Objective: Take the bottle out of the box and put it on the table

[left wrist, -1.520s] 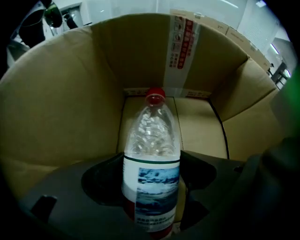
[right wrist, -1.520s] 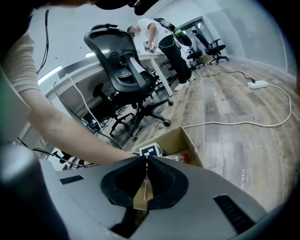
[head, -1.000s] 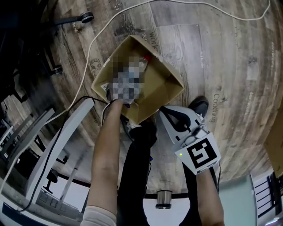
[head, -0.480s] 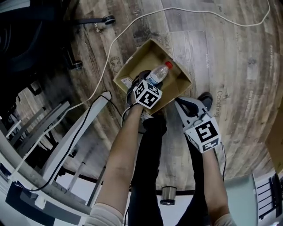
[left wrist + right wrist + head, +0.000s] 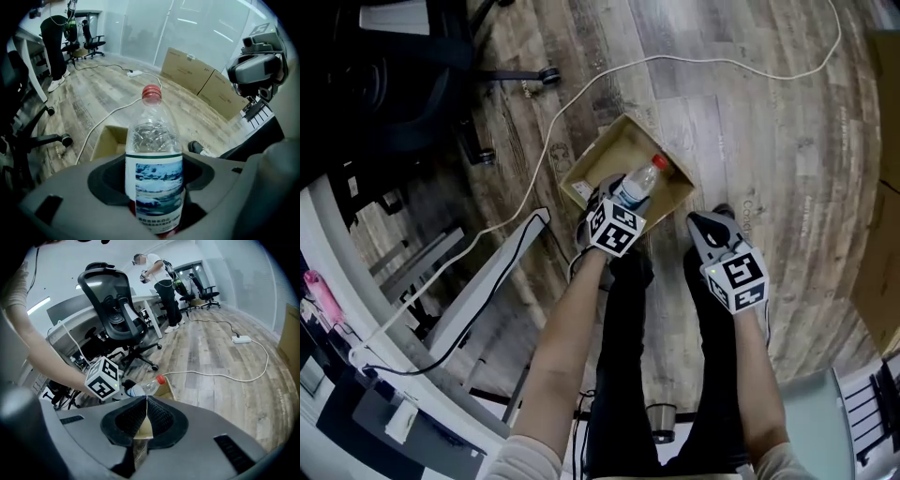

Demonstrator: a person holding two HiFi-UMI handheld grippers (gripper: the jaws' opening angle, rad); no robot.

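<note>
Above the open brown cardboard box, the clear plastic bottle with a red cap is gripped upright between the left gripper's wide-set jaws. Beside the box, the right gripper's jaws are pressed together, empty.

Btl higher now, above box.

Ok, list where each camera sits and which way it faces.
Head view: on the head, facing steeply down at the box on the floor; forearms and legs show.
Left gripper view: on the left gripper, looking along jaws clamped on the bottle.
Right gripper view: on the right gripper, over shut jaws toward the left forearm.
All three share the bottle.
</note>
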